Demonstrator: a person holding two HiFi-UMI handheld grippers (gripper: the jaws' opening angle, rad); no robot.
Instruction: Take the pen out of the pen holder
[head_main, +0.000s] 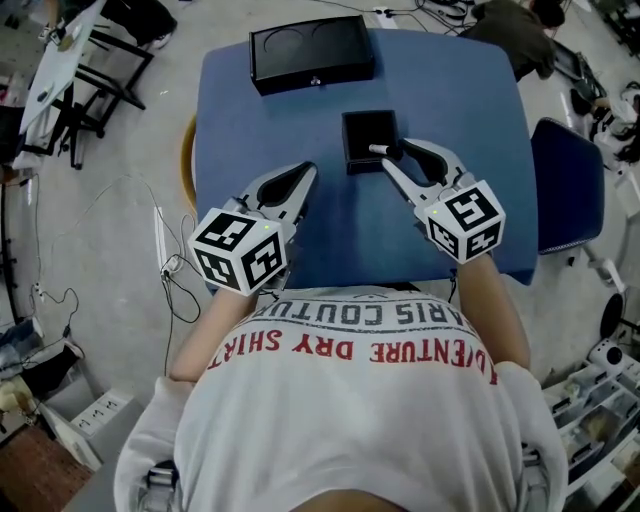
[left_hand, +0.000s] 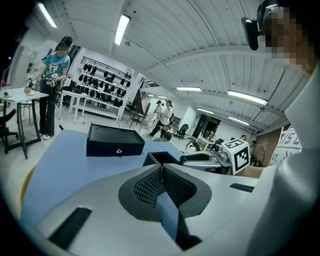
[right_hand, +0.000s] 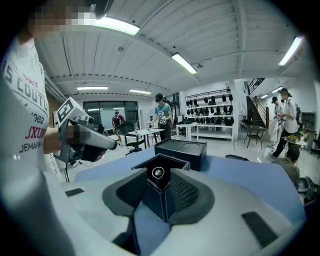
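A black square pen holder (head_main: 362, 128) stands mid-table on the blue table (head_main: 450, 110). A pen (head_main: 379, 150) with a white end leans out of its near right corner. My right gripper (head_main: 393, 152) reaches that corner. In the right gripper view the pen's round end (right_hand: 158, 172) sits between the two fingertips above the holder's rim (right_hand: 147, 161); the pads stand close beside it without visibly pressing. My left gripper (head_main: 310, 168) hovers to the holder's left. Its pads meet (left_hand: 161, 170) with nothing between them, and the holder (left_hand: 157, 159) lies just beyond.
A flat black box (head_main: 310, 50) lies at the table's far edge behind the holder. A blue chair (head_main: 565, 180) stands off the table's right side. Cables trail on the floor at left. People stand at tables and racks in the room's background.
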